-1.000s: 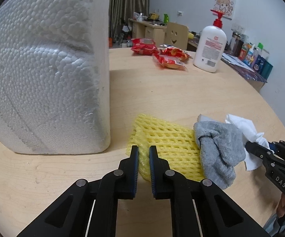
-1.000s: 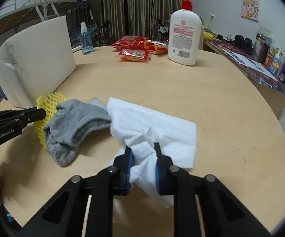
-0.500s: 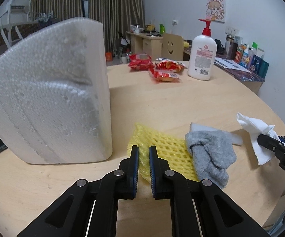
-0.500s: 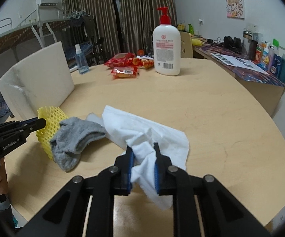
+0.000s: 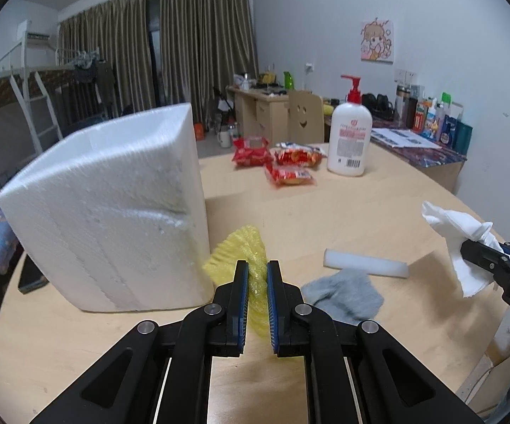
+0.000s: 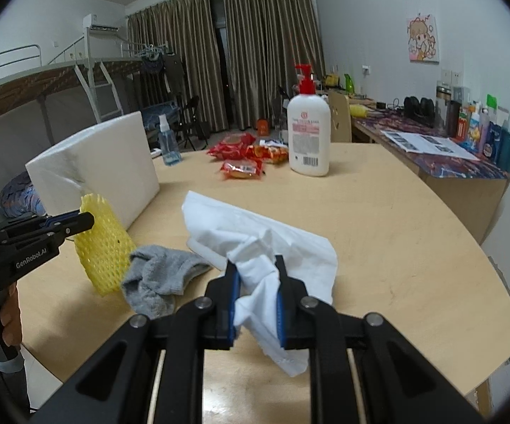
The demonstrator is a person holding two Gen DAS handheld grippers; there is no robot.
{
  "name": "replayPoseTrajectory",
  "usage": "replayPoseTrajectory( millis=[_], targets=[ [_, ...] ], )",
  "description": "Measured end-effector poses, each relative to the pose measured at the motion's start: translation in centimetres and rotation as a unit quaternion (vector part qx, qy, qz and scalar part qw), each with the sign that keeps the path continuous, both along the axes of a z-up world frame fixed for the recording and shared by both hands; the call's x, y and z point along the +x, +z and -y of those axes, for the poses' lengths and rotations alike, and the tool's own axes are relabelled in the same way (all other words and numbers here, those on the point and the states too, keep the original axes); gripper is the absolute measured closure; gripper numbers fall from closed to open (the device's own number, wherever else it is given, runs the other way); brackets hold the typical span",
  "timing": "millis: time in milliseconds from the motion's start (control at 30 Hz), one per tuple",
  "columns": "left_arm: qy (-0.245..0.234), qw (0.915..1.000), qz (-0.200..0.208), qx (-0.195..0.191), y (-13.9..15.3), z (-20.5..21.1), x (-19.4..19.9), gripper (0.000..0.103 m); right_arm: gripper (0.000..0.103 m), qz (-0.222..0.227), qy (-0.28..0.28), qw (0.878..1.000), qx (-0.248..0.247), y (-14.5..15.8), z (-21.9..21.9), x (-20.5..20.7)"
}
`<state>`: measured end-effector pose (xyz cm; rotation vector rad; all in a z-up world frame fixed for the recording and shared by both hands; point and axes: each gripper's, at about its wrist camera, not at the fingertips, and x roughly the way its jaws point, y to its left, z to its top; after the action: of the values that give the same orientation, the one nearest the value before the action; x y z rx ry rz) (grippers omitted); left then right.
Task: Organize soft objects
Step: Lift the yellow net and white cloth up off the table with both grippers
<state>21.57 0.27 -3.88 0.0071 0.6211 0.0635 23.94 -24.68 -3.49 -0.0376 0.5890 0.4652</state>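
My left gripper is shut on a yellow foam net and holds it above the table; the net also shows in the right wrist view. My right gripper is shut on a white tissue and holds it lifted; the tissue shows at the right of the left wrist view. A grey sock lies on the round wooden table between the two grippers, also seen in the right wrist view. A flat white foam strip lies just behind the sock.
A large white styrofoam block stands on the table at the left. Red snack packets and a white pump bottle stand at the far side. A small spray bottle is behind the block. A dark phone lies at the left edge.
Both grippers have risen and pulled back. The yellow net has lifted off the table in the left gripper, the tissue has lifted in the right, and the white foam strip has come into view.
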Motion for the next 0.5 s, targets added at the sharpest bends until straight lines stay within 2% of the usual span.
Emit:
replayPoseTrajectory(
  millis=[500],
  targets=[
    [0.003, 0.9966, 0.082, 0.009, 5.4, -0.9, -4.9, 0.093, 0.083, 0.05, 0.013, 0.998, 0.027, 2.4, 0.1, -2.4]
  ],
)
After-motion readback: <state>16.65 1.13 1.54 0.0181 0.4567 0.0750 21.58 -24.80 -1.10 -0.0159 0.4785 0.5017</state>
